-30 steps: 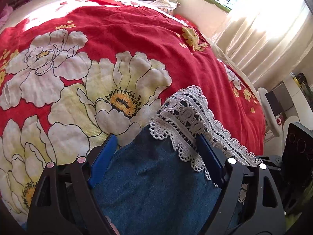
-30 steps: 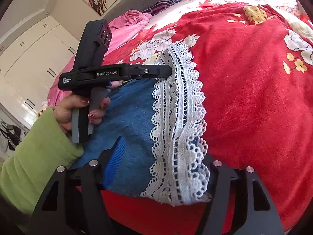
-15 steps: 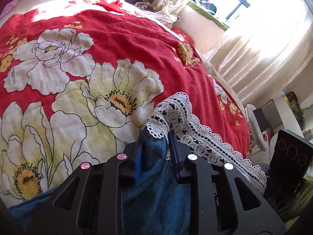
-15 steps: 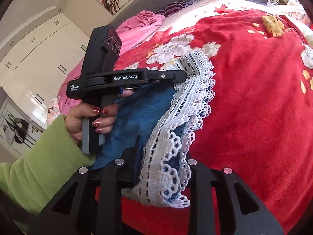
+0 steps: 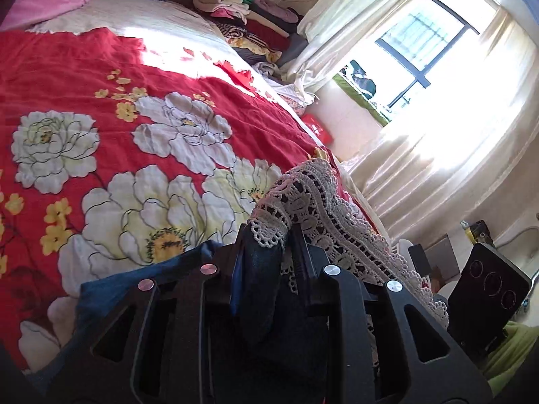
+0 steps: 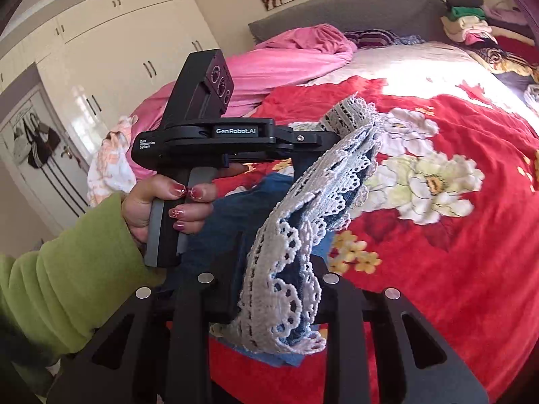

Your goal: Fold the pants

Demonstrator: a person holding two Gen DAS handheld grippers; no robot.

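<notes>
Pants of blue denim with a broad white lace hem point(image 6: 296, 235) hang lifted off the bed, pinched at the hem end by both tools – the black left gripper point(image 5: 267, 235) has its jaws pressed together on the denim and lace at one corner, and the black right gripper point(image 6: 269, 289) clamps the bunched lace at the other. Holding the two corners apart like this looks meant to keep the hem edge stretched so it can be carried over the rest of the garment for a fold; the trailing denim droops towards the cover below. The person's hand point(image 6: 165, 205), in a lime-green sleeve point(image 6: 60, 269), grips the left tool's handle. Underneath lies a red bedspread with large white flowers point(image 5: 101, 77) – soft and slightly rumpled. Around it: a pink duvet point(image 6: 286, 57), a stack of folded clothes point(image 5: 249, 10), cream wardrobes point(image 6: 111, 40) and a bright curtained window point(image 5: 438, 77).
</notes>
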